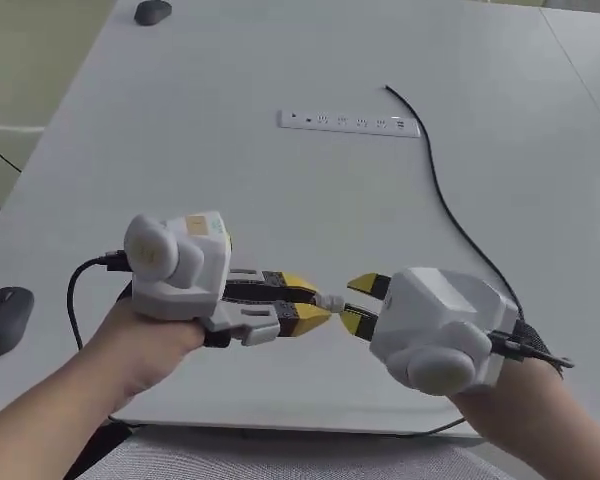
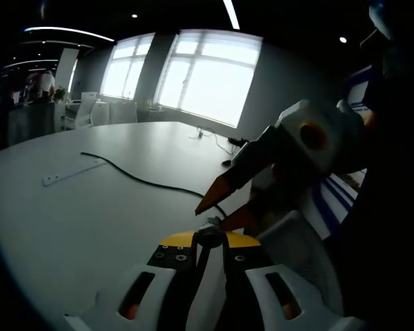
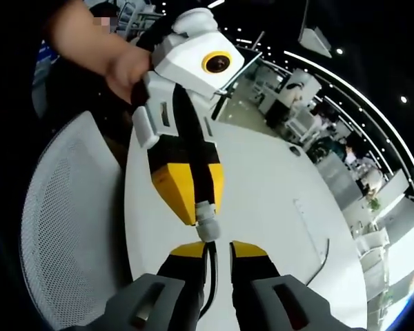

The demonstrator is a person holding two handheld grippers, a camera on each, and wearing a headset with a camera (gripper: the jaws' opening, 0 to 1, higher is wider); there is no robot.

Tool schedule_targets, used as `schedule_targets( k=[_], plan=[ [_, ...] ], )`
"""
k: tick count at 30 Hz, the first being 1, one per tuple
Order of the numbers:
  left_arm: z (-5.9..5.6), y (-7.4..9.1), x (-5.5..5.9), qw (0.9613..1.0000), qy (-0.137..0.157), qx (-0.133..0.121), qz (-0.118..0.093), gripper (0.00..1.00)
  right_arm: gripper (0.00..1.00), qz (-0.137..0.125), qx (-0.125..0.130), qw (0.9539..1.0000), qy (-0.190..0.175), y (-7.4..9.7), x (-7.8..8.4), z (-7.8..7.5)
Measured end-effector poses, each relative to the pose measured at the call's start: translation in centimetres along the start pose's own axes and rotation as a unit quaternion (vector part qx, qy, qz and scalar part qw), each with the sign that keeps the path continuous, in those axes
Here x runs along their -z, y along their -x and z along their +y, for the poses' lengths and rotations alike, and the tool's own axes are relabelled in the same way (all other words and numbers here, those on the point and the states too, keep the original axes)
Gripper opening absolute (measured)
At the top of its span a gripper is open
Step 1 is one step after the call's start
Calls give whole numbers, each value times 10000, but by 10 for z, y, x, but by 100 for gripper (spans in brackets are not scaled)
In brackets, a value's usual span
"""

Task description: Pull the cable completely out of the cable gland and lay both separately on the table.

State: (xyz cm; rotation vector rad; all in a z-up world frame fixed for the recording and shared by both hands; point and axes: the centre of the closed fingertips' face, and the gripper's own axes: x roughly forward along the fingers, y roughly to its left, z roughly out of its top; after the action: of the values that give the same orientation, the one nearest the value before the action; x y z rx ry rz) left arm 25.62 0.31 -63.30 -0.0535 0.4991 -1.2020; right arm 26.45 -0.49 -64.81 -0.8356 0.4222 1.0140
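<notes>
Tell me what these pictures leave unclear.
Head view: gland too small; jaws of the left gripper cover most of it.
Right gripper view: cable drops between jaws of the right gripper, its end hidden.
Head view: cord runs behind the right gripper, end hidden.

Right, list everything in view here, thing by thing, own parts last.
Table: 1, white, under everything.
Power strip: 1, white, far middle of the table.
Cable gland: 1, whitish, in the air, gripped by the left claw.
Cable: 1, black, runs from the gland between the right claw's open jaws.
Cord: 1, black, from beside the power strip toward the right claw; whether it is the same cable, cannot tell.
Mouse: 2, dark, one at the far edge, another at the left edge.
Chair: 1, white mesh, at the near edge.
Left claw: 1, yellow-tipped, shut on the gland.
Right claw: 1, yellow-tipped, open, facing the left claw.
Hands: 2, left and right, one on each gripper.
</notes>
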Motion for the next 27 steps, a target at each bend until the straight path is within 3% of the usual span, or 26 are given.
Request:
schedule_targets(
  k=[5,17,27],
  plan=[
    [0,0,-1,10000,13,1,-13,15,0,-29,-50,10000,-49,0,0,4],
    [1,-2,3,10000,0,-12,45,15,0,-34,-51,9997,-251,-3,3,7],
    [4,-1,1,10000,-9,-62,2,15,0,-90,41,9968,-794,-6,10,-2]
  ],
)
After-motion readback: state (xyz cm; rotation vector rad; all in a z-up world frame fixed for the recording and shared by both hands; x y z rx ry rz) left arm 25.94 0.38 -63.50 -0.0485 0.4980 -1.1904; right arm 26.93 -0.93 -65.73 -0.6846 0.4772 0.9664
